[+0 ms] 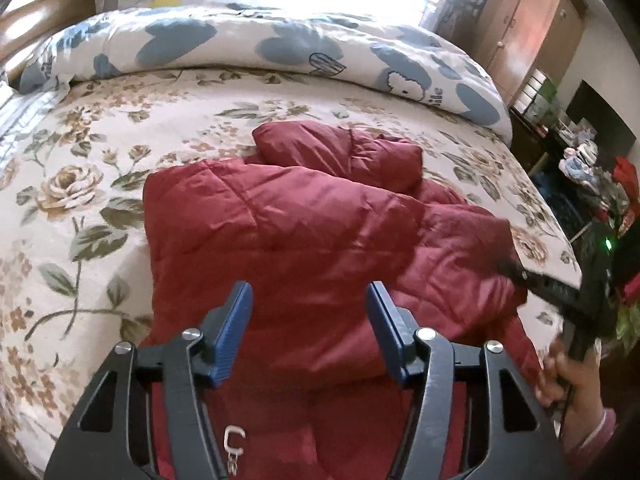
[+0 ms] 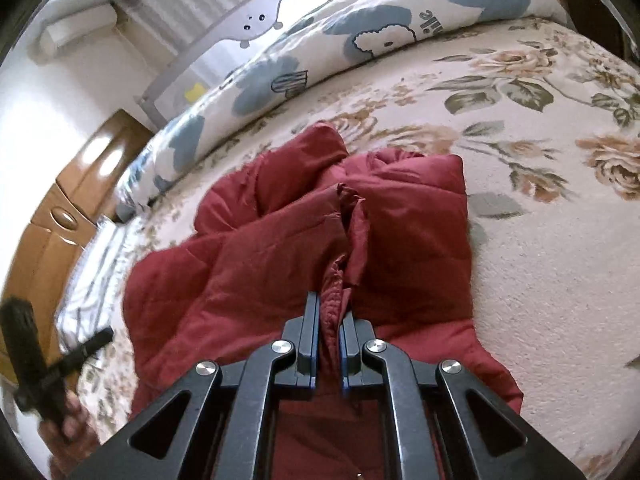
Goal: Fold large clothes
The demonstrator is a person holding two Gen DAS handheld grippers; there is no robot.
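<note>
Left-wrist and right-wrist views of my two grippers over a red padded jacket [image 1: 320, 232], which lies in a loose heap near the middle of the bed, on the floral bedspread [image 1: 80, 160].

Right gripper [image 2: 329, 320]: my jaws are closed tight on a bunched ridge of the jacket's fabric, at an edge where two panels meet; the pleat stands up between the pads. In the left-wrist view this gripper appears at the jacket's right side, blurred, with my hand [image 1: 568, 376] on its handle.

Left gripper [image 1: 310, 308]: my jaws stand about half open above the near part of the jacket, with nothing between the pads; whether the tips touch the cloth I cannot tell.

Step in hand, as I judge it: one edge is pinched, the second grip is not yet taken, and the fold itself is barely begun, since a sleeve or hood [image 1: 340, 152] is doubled over at the far end. The next move calls for my left jaws to close on a matching edge, so both can lift and lay the panel flat.

Surroundings: a rolled quilt with blue hearts [image 1: 280, 44] lies along the far side, well apart from the jacket; a wooden wardrobe [image 1: 532, 28] stands beyond the bed. Nothing blocks the fold except the jacket's own puffy bulk.
</note>
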